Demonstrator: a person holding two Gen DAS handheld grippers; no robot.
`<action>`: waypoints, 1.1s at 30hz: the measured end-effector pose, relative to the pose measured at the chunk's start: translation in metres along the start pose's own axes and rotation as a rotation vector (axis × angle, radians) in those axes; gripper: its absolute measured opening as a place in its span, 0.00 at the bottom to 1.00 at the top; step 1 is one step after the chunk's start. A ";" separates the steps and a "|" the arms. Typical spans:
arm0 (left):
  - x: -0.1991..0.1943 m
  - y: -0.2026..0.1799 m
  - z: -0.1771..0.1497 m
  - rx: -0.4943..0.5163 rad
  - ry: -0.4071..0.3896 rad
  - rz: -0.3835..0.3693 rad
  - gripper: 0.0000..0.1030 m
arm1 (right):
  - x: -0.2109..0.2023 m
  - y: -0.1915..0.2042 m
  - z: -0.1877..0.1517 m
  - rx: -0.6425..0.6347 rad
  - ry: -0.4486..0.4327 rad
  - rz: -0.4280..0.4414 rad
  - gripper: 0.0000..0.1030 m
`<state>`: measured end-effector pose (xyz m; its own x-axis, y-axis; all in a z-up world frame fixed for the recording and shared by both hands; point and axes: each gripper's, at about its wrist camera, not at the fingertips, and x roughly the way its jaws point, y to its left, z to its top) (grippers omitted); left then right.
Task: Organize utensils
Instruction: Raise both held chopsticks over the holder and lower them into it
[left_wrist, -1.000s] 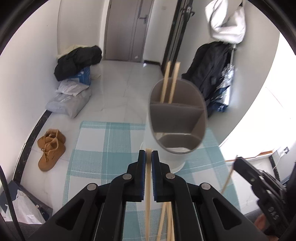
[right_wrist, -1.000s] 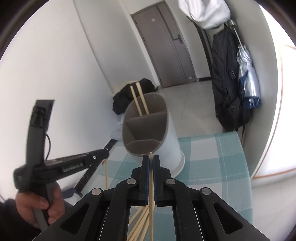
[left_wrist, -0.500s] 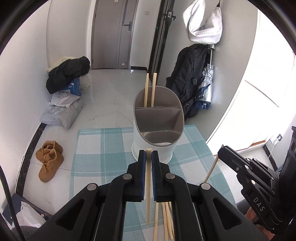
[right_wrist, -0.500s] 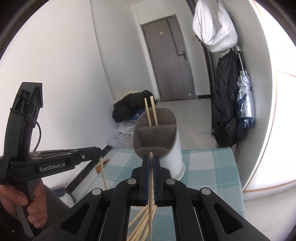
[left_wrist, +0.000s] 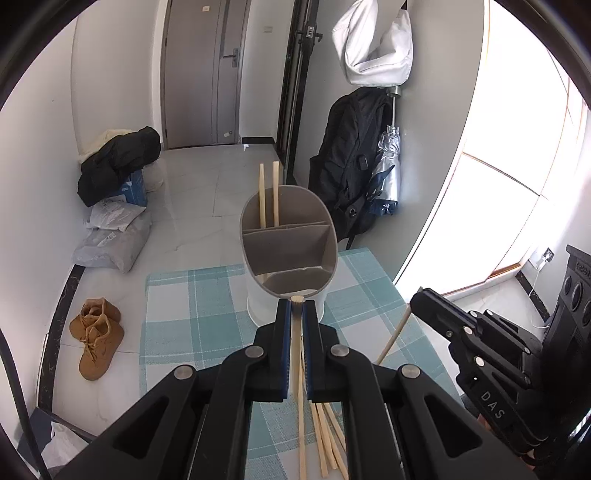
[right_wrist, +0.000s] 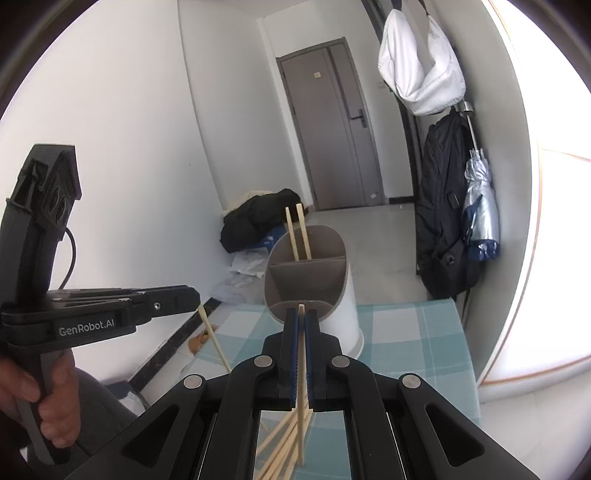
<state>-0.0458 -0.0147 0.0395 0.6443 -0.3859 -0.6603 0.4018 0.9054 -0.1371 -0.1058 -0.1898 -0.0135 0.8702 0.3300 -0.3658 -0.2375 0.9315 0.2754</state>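
Note:
A grey-and-white utensil holder (left_wrist: 288, 254) with three compartments stands on a teal checked tablecloth (left_wrist: 192, 306); it also shows in the right wrist view (right_wrist: 314, 284). Two chopsticks (left_wrist: 267, 195) stand in its far compartment. My left gripper (left_wrist: 296, 306) is shut on one chopstick (left_wrist: 296, 354), held upright in front of the holder. My right gripper (right_wrist: 301, 314) is shut on another chopstick (right_wrist: 303, 362), also upright. Several loose chopsticks (left_wrist: 327, 439) lie on the cloth below the grippers. The right gripper shows in the left wrist view (left_wrist: 424, 306); the left gripper shows in the right wrist view (right_wrist: 195, 297).
The table ends just beyond the holder. On the floor are brown shoes (left_wrist: 98, 338), bags (left_wrist: 110, 236) and a black jacket (left_wrist: 122, 162). A black backpack (left_wrist: 351, 162) and a folded umbrella (left_wrist: 388, 173) hang at the right wall.
Both grippers have drawn back from the holder with their chopsticks, so the holder looks smaller and farther. The two chopsticks in the far compartment have not moved.

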 end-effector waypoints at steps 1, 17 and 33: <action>0.000 -0.001 0.002 0.004 0.000 -0.004 0.02 | 0.000 0.000 0.001 0.002 -0.003 0.002 0.03; -0.021 -0.001 0.082 -0.041 0.003 -0.108 0.02 | -0.002 0.000 0.067 -0.046 -0.076 0.024 0.03; -0.016 0.017 0.176 -0.048 -0.055 -0.107 0.02 | 0.031 -0.008 0.187 -0.127 -0.175 0.046 0.03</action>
<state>0.0652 -0.0244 0.1782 0.6343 -0.4889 -0.5988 0.4396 0.8653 -0.2409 0.0037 -0.2152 0.1392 0.9161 0.3518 -0.1926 -0.3219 0.9314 0.1699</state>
